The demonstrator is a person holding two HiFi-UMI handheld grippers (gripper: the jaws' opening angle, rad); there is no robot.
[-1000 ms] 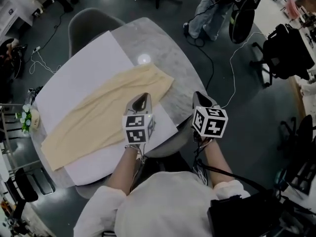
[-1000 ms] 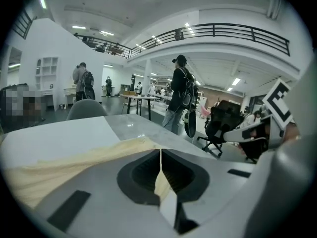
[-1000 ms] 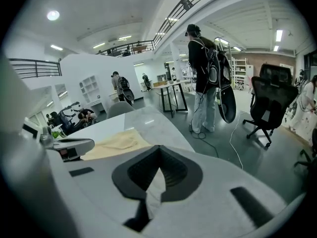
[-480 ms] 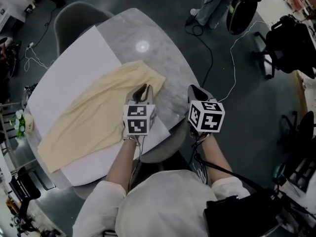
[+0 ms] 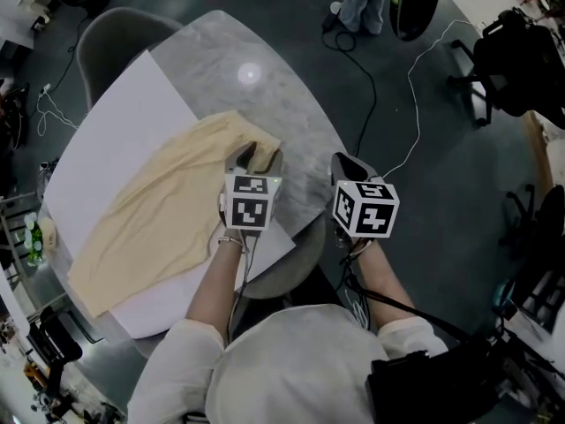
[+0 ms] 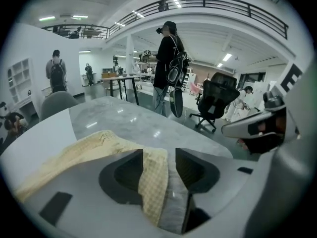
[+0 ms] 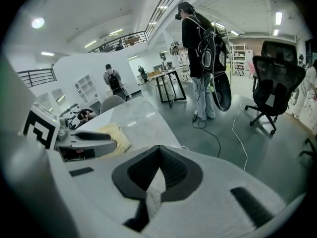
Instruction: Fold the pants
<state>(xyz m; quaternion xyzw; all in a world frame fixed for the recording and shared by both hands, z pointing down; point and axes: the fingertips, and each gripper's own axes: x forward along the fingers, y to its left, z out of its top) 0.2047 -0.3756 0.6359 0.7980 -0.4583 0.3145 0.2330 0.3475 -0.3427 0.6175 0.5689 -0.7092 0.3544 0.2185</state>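
Caught the left gripper (image 6: 159, 165) with its jaws spread apart, fresh from opening. Saw a corner of the pale yellow pants (image 6: 99, 148) lying loose in the gap, closer to the left pad, with neither pad pressing on it. From the head view, found that same gripper (image 5: 254, 157) tipped down over the near corner of the pants (image 5: 168, 210). Had the rest of the fabric running away from its tips and off to its left as one long flat strip. Spotted faint checks in the weave up close.

Found the pants resting mostly on a white sheet (image 5: 124, 122), with the corner under the jaws poking past it onto the grey marble table (image 5: 221, 60).

Caught the right gripper (image 7: 158, 150) just to the right of the left one, jaws pressed together at the tips and pinching nothing. Had it (image 5: 349, 162) hanging around the table's edge, clear of the pants.

Noticed black-and-white square markers on both grippers' cubes, just blocky patterns.

Further out past the left gripper, made out a grey chair (image 5: 110, 34) at the far side of the table. Also saw a standing person with a backpack (image 6: 168, 58), a black office chair (image 6: 215, 95) and a cable (image 5: 371, 104) trailing over the dark floor.
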